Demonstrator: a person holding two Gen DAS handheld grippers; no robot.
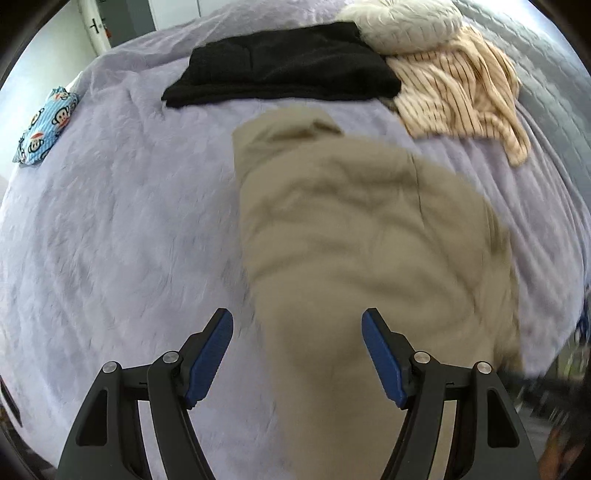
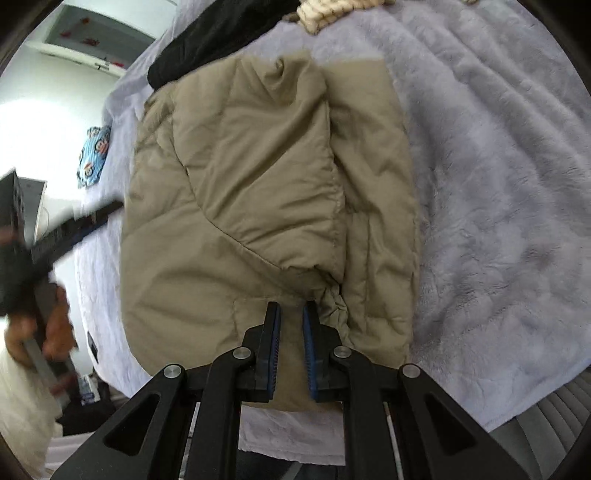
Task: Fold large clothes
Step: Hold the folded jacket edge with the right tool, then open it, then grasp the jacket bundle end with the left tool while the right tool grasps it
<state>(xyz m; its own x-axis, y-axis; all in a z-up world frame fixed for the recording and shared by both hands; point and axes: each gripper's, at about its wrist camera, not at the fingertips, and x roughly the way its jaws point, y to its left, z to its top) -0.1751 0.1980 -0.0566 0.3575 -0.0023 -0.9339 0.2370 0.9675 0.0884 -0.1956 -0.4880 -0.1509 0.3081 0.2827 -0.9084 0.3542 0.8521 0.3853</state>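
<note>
A tan padded jacket (image 1: pixel 351 229) lies folded on the lilac bed cover (image 1: pixel 110 221). My left gripper (image 1: pixel 297 321) hovers over its near end, jaws wide and nothing between them; the picture is blurred. In the right wrist view the jacket (image 2: pixel 240 192) shows a sleeve folded across its body, with the gathered cuff (image 2: pixel 334 306) beside my right gripper (image 2: pixel 291 310). That gripper's jaws stand a narrow gap apart above the fabric and grip nothing. The left gripper (image 2: pixel 107 210) and the hand (image 2: pixel 48 325) holding it appear blurred at the left edge.
A folded black garment (image 1: pixel 284 70) lies beyond the jacket. A cream striped garment (image 1: pixel 454 92) and a cream knit (image 1: pixel 402 26) are piled at the far right. A blue monkey-print cloth (image 1: pixel 44 125) sits at the far left. The bed's near edge (image 2: pixel 295 446) is just below the jacket.
</note>
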